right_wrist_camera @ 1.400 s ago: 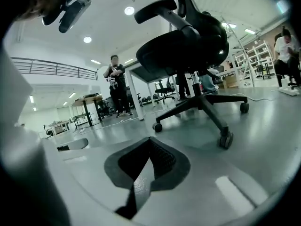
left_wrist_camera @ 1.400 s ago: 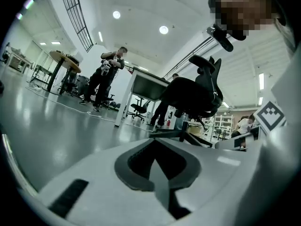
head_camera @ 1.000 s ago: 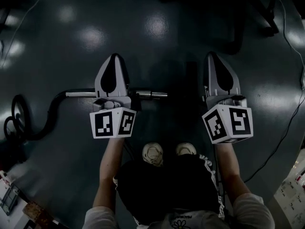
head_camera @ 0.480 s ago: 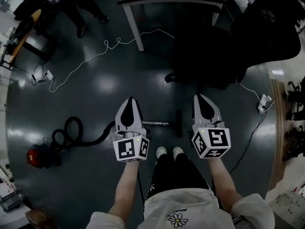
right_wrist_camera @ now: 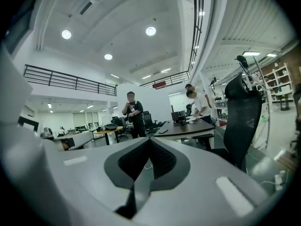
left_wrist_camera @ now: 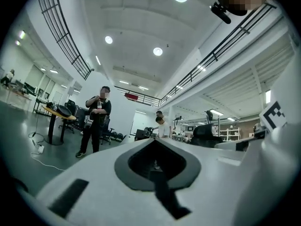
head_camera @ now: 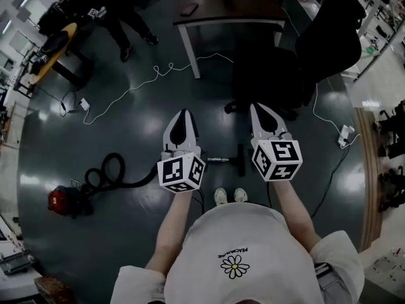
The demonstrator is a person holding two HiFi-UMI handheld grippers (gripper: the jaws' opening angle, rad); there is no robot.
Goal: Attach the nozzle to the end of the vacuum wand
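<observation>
Since the earlier frames the person had stood up from a crouch. The left hand-held gripper and the right hand-held gripper had risen with them, and the dark, glossy floor lay much farther below.

Nearest was a white shirt with a daisy print, with bare forearms reaching out from it. The 2 hand-held grippers were smooth pale-grey shells, each with a black spade-shaped hollow and a checkered marker cube at the rear. They were held side by side, apart from each other. On each, the 2 jaws were pressed together with nothing between them, and neither touched anything.

Below, just beyond 2 pale shoes, the vacuum wand, a thin shiny metal tube, lay on the floor. The black bar-shaped nozzle sat crosswise at its end; whether it was fully seated could not be told. A black hose looped left to a red canister.

Farther off were a thin white cable, a dark tabletop on white legs, a black office chair and a standing person in black.
</observation>
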